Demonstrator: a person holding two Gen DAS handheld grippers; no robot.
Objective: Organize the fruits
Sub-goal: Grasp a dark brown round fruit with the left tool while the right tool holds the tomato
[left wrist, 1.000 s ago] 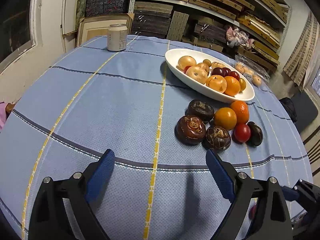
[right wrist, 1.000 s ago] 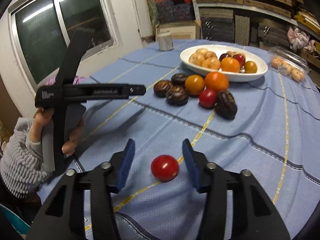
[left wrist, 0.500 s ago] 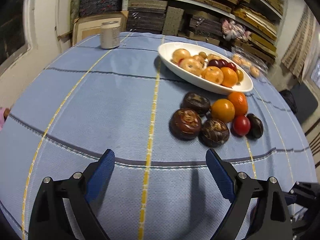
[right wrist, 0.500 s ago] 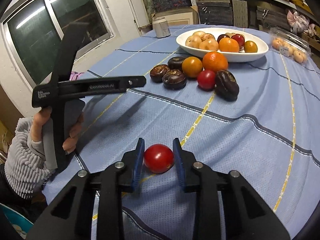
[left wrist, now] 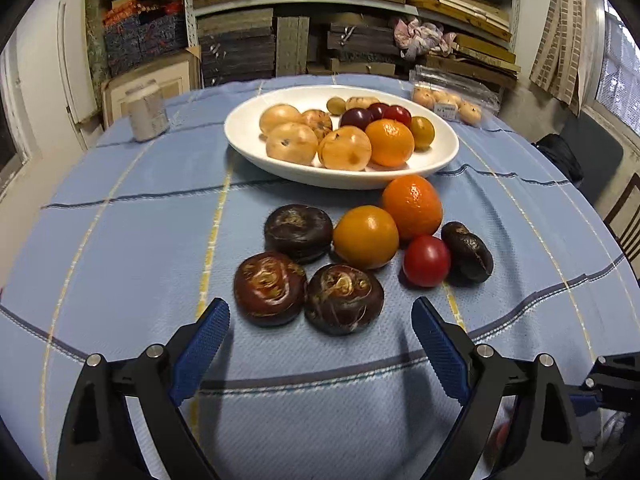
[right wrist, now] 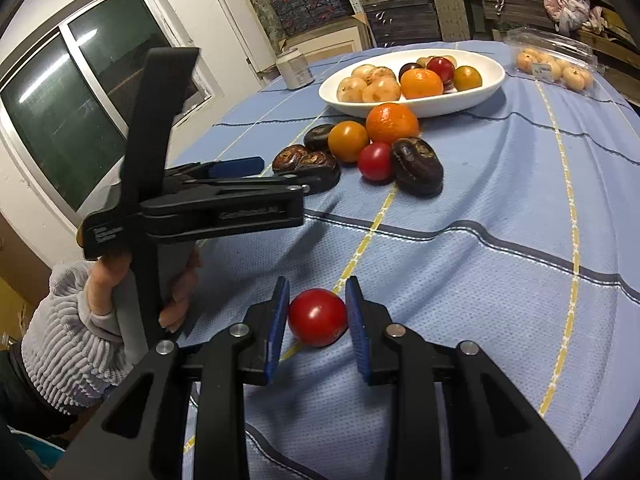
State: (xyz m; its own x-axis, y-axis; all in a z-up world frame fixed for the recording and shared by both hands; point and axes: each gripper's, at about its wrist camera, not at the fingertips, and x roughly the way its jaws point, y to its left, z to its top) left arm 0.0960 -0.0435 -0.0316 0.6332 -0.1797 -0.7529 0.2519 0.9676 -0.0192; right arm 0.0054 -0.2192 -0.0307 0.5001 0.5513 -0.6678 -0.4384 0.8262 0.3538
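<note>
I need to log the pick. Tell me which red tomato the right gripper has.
The lone red tomato, clamped in the right gripper near the table edge; the other tomato sits untouched in the fruit cluster beside the white bowl.

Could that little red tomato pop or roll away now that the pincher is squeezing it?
It might. The right gripper is shut on the round red tomato, which is smooth, so it could slip out and roll off across the tablecloth. A hard squeeze might bruise it. The left gripper hangs open close to the dark brown fruits and could nudge the loose pile.
</note>
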